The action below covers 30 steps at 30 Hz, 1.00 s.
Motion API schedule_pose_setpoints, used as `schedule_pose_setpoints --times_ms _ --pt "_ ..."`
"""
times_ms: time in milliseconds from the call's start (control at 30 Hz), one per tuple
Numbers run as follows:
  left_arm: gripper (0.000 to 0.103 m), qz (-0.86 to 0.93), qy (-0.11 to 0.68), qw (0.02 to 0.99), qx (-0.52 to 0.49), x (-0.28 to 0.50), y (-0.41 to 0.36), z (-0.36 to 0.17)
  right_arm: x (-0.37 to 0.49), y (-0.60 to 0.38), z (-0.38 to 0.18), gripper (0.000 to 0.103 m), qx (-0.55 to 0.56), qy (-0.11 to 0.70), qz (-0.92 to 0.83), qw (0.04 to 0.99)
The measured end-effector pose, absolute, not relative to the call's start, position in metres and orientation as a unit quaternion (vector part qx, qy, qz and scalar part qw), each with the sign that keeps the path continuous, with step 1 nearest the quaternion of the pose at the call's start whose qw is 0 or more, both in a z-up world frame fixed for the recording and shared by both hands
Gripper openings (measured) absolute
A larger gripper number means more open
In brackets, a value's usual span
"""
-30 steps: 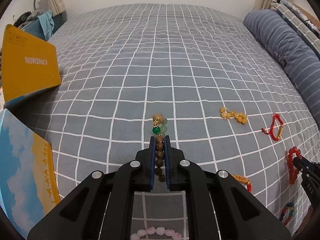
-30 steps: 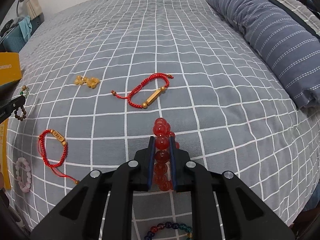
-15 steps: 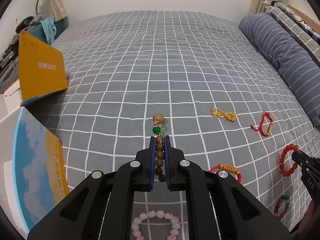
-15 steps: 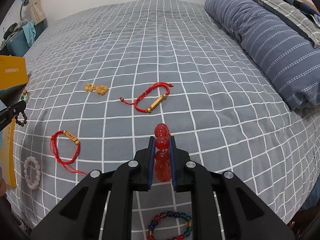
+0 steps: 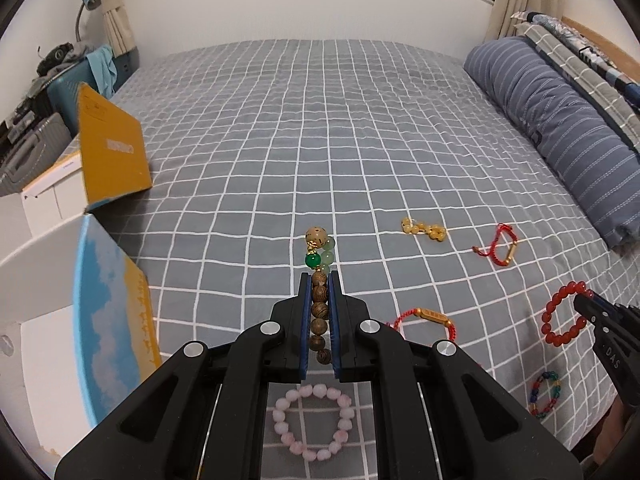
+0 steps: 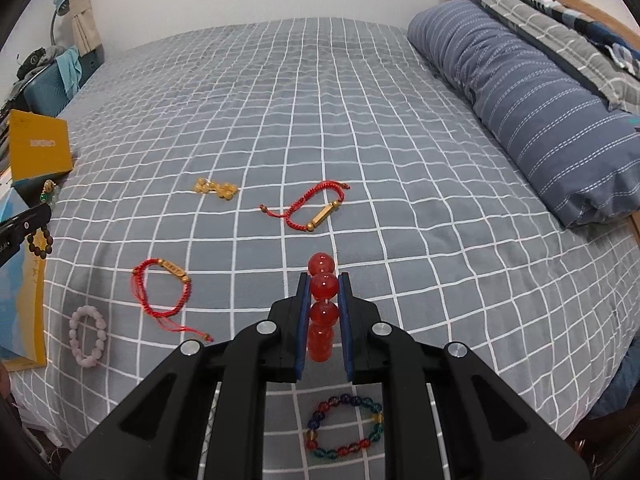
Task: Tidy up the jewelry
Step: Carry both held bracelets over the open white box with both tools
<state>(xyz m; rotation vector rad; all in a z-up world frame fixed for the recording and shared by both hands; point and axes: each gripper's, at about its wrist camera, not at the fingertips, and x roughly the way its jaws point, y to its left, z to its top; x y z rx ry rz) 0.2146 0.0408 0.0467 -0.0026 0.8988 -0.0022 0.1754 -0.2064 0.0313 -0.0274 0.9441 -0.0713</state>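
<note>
Both claws lifted; left claw (image 5: pixel 320 280) grips wooden bracelet (image 5: pixel 319 312), right claw (image 6: pixel 323 282) red bracelet (image 6: pixel 323 312).

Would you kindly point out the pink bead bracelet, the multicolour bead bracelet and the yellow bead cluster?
pink bead bracelet (image 6: pixel 87 337): right wrist view, a bead on its left side.
multicolour bead bracelet (image 6: pixel 345 449): right wrist view, a lower bead.
yellow bead cluster (image 6: pixel 216 188): right wrist view, middle beads.

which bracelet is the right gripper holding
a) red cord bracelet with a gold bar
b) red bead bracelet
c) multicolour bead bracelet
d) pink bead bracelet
b: the right gripper has its fingers shut on the red bead bracelet, while the pink bead bracelet, the multicolour bead bracelet and the red cord bracelet with a gold bar lie on the bed.
</note>
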Motion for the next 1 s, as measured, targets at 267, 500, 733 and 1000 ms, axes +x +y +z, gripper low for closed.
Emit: schedule_pose_setpoints --times_ms 267,500,733,1000 --pt "0.007 -0.003 0.418 0.909 -0.003 0.186 0.050 0.072 0.154 -0.192 0.060 0.013 -0.012 0.435 -0.024 0.900" --pt "0.007 0.007 0.407 0.913 -0.004 0.162 0.066 0.094 0.137 -0.175 0.083 0.013 -0.011 0.414 -0.006 0.910" --pt "0.007 0.017 0.400 0.916 -0.009 0.139 0.088 0.108 0.123 -0.149 0.102 0.013 -0.014 0.399 0.013 0.917" --pt "0.007 0.043 0.397 0.917 -0.017 0.114 0.126 0.117 0.115 -0.108 0.116 0.013 -0.022 0.391 0.039 0.919"
